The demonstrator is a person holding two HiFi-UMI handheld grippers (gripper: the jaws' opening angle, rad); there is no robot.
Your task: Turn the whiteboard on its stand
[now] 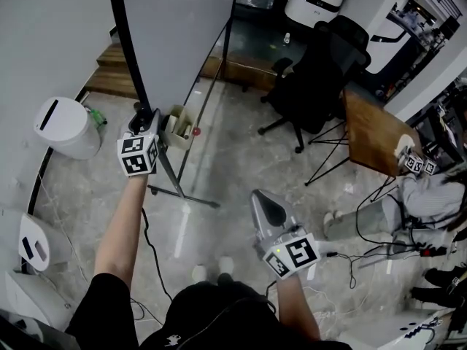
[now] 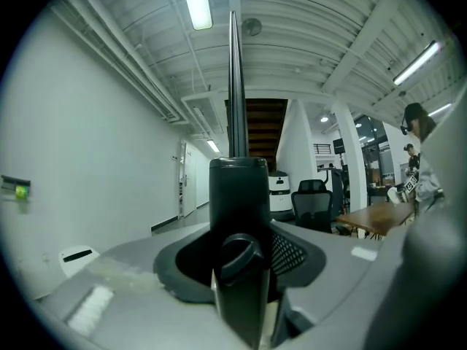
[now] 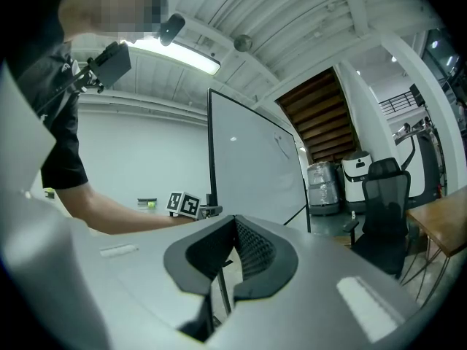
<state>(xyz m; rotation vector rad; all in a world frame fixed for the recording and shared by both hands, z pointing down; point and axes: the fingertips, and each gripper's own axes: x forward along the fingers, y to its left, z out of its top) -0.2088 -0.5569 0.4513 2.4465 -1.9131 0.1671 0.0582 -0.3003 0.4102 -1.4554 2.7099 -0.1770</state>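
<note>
- White rectangular whiteboard [image 1: 175, 35] stood upright on its black metal stand [image 1: 191, 197] on the grey stone floor [image 1: 241, 159], at eleven o'clock from the person.
- The left tool [image 1: 143, 119] was clamped on the board's black frame post [image 2: 237, 195].
- The right tool [image 1: 264, 204], at five o'clock from the left one, had its jaws apart and empty.

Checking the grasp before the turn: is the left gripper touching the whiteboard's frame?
Touching. Left gripper view: the whiteboard's frame post fills the gap in the left gripper, meeting both jaws.
</note>
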